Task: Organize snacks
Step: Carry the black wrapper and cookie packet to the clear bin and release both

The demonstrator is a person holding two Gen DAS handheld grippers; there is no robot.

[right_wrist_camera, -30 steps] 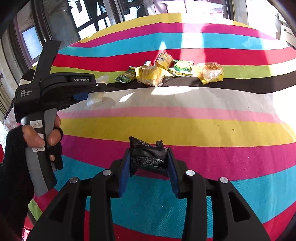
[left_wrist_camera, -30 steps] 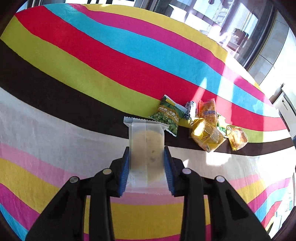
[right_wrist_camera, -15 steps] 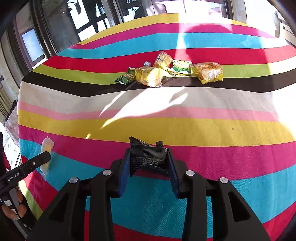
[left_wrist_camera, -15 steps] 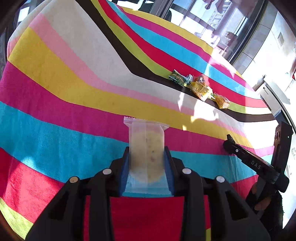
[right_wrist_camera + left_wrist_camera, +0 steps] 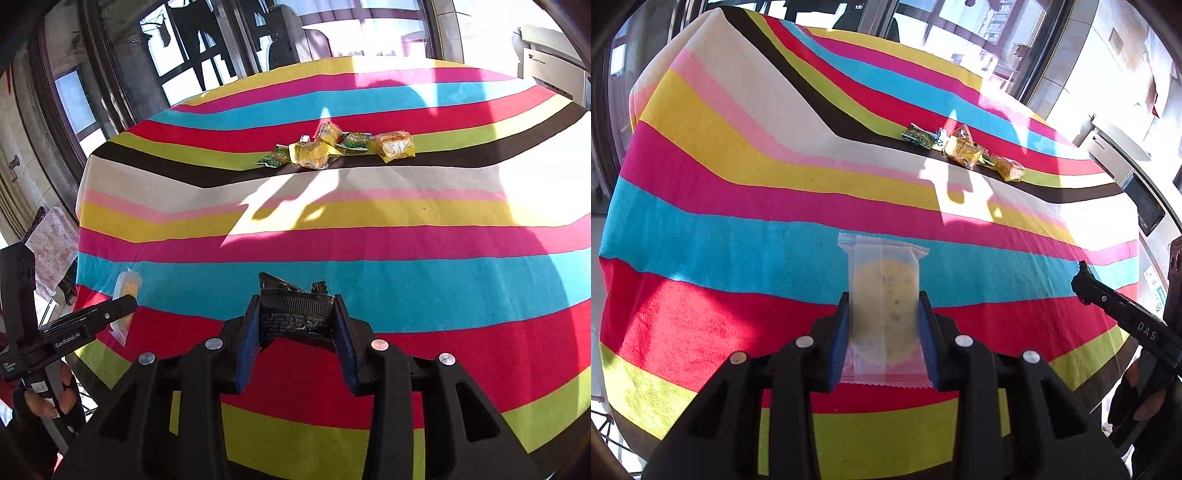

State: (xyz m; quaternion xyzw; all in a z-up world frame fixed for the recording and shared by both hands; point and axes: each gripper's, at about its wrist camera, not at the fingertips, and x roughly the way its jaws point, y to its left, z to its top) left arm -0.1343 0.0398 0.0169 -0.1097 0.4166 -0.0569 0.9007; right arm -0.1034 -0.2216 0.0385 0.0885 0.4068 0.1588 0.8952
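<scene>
Snacks pile: small heap of wrapped snacks point(image 5: 332, 149) on the far side of the desk, sitting on the dark brown stripe, well apart from both tools. Same heap shows up in the left wrist view point(image 5: 964, 151), far right.
Pile contents: a green packet point(image 5: 275, 158) at the left end, yellow-wrapped buns in the middle and at the right end, another green-and-white pack behind them. Anything smaller in there is too tiny to read.
Left tool: the left tool point(image 5: 884, 325) is clenched on a clear-wrapped round biscuit point(image 5: 884, 295), blue pads pressing both long sides of the wrapper, crimped far end sticking out past the fingers. It's held up over the near red and blue stripes.
Right tool: the right tool point(image 5: 295, 328) is gripping a crinkly black packet point(image 5: 293, 314) with small white print, both pads tight on its sides, torn-looking top edge poking forward. Also over the near stripes.
Seeing each other: from the right wrist camera the left tool sits at the near left edge with the biscuit pack point(image 5: 125, 295) in it, and a hand point(image 5: 44, 402) on its handle.
Desk: striped cloth point(image 5: 406, 240) covers the desk, with sun patches and shadows across the middle.
Background: windows behind, a white appliance point(image 5: 554, 70) at far right.
</scene>
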